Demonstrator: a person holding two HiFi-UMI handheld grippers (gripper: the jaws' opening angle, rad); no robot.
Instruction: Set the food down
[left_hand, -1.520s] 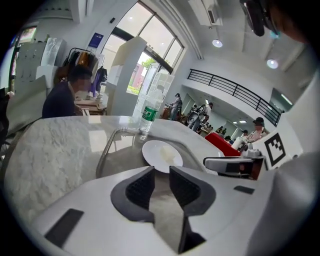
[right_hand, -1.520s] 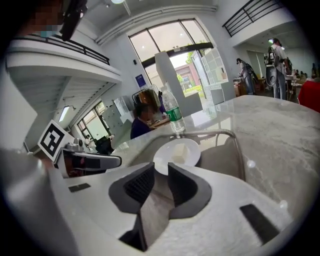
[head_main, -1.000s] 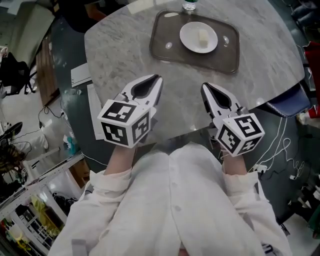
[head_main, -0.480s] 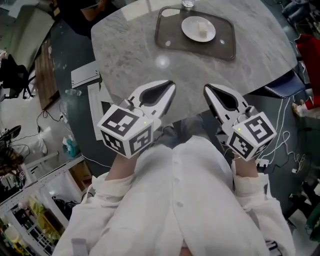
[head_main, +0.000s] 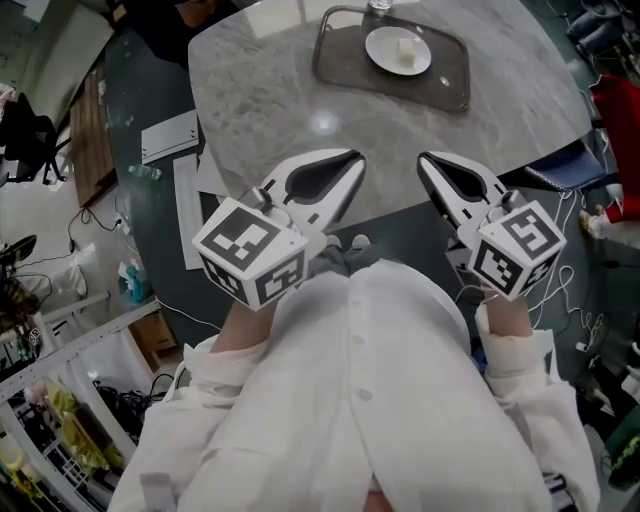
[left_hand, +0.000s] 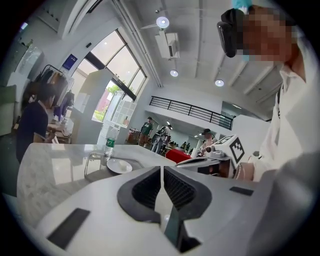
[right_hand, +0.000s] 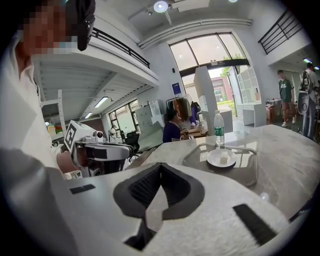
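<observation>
Marble table (head_main: 260, 90) carries a tray (head_main: 345, 72) at its far side, food cube (head_main: 406, 50) on its plate (head_main: 380, 52). Left gripper (head_main: 354, 160) and right gripper (head_main: 426, 160) hang near, pressed together, empty. Risk: a careless reach could topple the far bottle (head_main: 378, 6).

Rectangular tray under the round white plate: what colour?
Dark smoky grey, slightly glossy rectangular tray. It shows best in the head view.
</observation>
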